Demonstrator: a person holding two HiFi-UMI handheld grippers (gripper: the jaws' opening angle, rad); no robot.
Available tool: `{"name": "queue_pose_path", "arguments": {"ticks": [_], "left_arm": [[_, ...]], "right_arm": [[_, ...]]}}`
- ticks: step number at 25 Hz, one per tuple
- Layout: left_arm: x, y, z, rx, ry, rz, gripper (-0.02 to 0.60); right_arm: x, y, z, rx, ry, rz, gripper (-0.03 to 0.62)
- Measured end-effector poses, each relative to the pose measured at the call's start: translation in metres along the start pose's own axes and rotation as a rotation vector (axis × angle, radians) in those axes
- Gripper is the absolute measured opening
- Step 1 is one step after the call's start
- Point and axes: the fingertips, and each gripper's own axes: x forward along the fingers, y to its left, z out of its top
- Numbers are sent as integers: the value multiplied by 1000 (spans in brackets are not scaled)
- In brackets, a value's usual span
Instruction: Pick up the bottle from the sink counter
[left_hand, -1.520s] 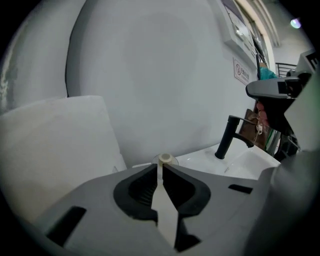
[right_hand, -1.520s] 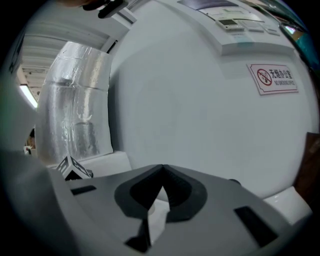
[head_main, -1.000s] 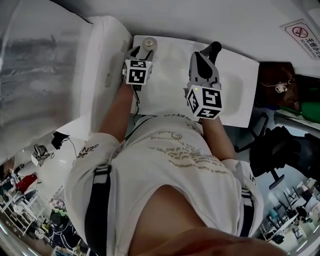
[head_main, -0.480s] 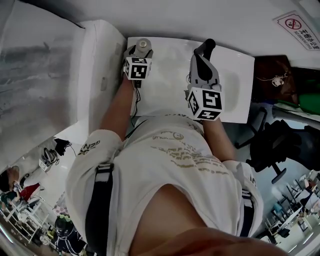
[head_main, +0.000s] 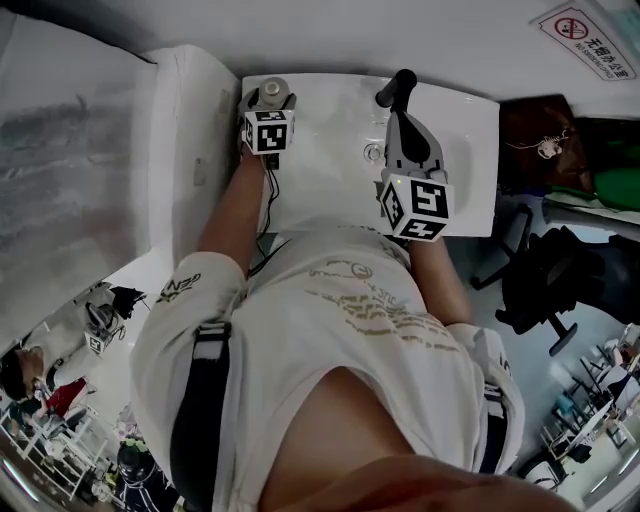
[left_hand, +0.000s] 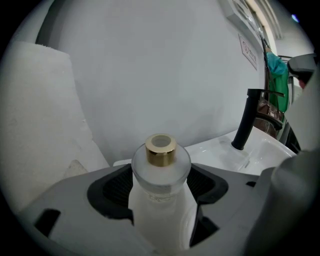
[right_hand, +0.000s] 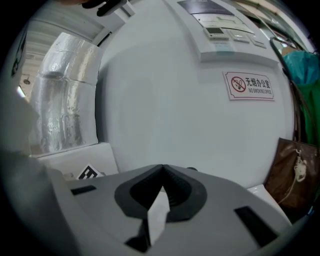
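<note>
The left gripper (head_main: 268, 103) is standing with its jaws wide apart; they have just been opening, and the bottle (left_hand: 161, 170) is sitting between them. In the left gripper view the dark pads (left_hand: 112, 187) are flanking the frosted body on both sides without visibly pressing on it, so I am recording this as framed, not gripped.

The bottle is standing upright at the back left corner of the sink counter (head_main: 330, 150), close to the wall (left_hand: 165, 65), with its gold collar (left_hand: 160, 150) pointing up. Its long axis is running vertically, across the line of the jaws, and the gripper is looking down on it at a slant. The body is lying dead ahead and centred in the gap, with the neck rising clear above the pads.

The right gripper (right_hand: 161, 172) is showing its jaws together, with nothing evidently held. It is hanging over the basin by the black faucet (left_hand: 245, 120), well apart from the bottle. The left hand is therefore the nearer one.

In my judgement, the coming move is depending on closing squarely on the round body before any lift.
</note>
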Motion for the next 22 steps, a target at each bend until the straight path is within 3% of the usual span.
{"name": "queue_pose_path", "arguments": {"ticks": [10,22], "left_arm": [[21,4,-8,-47,-32,7,353],[22,2,-4,-8,-38,30,351]], "right_arm": [[-7,-10,-7,0,13,-30,23],[-13,-11,-12,15,22,-47,23]]}}
